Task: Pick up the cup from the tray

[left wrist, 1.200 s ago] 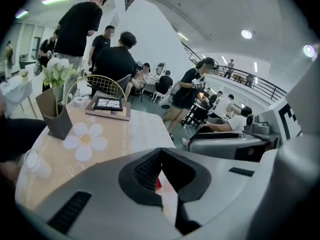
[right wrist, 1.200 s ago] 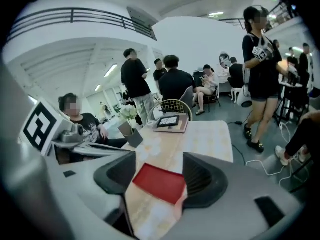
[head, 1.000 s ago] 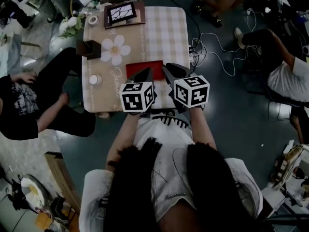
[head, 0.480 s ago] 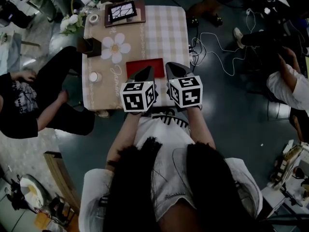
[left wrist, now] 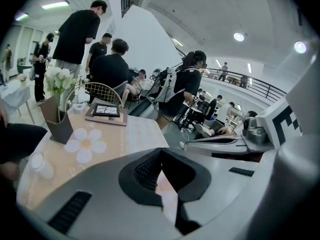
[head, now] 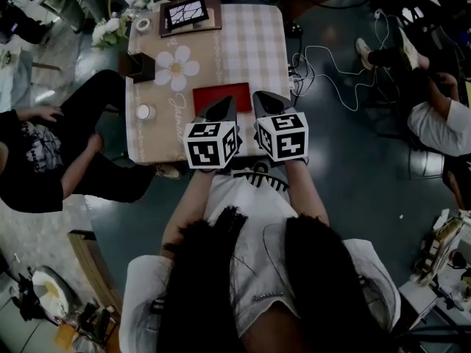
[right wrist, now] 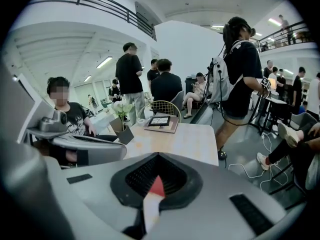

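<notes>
Small white cup point(head: 143, 112) upright at table point(head: 250, 43) left edge; flat red tray point(head: 221, 90) well apart, mid-table.

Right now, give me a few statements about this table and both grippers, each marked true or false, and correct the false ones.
1. The white cup stands on the red mat. False: it stands on the tablecloth near the table's left edge, apart from the mat.
2. The right gripper is shut and empty. True.
3. The left gripper grips the cup. False: it is shut on nothing, away from the cup.
4. White flowers stand in a dark holder. True.
</notes>
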A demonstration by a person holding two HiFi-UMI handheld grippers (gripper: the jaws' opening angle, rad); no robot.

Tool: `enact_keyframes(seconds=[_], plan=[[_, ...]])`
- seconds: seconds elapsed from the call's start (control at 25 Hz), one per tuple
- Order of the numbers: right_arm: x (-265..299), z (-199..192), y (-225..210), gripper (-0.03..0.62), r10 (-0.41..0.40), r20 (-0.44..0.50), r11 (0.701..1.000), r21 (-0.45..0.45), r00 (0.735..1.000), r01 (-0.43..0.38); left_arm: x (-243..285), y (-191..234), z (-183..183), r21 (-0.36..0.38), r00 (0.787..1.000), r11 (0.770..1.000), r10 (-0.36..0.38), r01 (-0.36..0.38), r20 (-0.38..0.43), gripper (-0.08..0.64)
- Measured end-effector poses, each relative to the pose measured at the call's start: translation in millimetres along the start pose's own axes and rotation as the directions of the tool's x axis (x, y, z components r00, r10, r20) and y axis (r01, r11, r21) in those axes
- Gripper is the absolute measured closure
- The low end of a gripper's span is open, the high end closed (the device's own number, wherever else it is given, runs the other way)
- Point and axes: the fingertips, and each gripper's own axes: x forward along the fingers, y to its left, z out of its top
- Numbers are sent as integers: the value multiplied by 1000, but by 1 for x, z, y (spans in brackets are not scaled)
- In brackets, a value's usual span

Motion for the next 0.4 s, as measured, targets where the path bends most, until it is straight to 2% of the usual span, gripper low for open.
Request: enact_keyframes(seconds=[0.4], plan=[[-9,-12,5,584,-5,-2,1000,5,1000,5,-9,-6,-10,23,1000,1000,-10,10,1,557]])
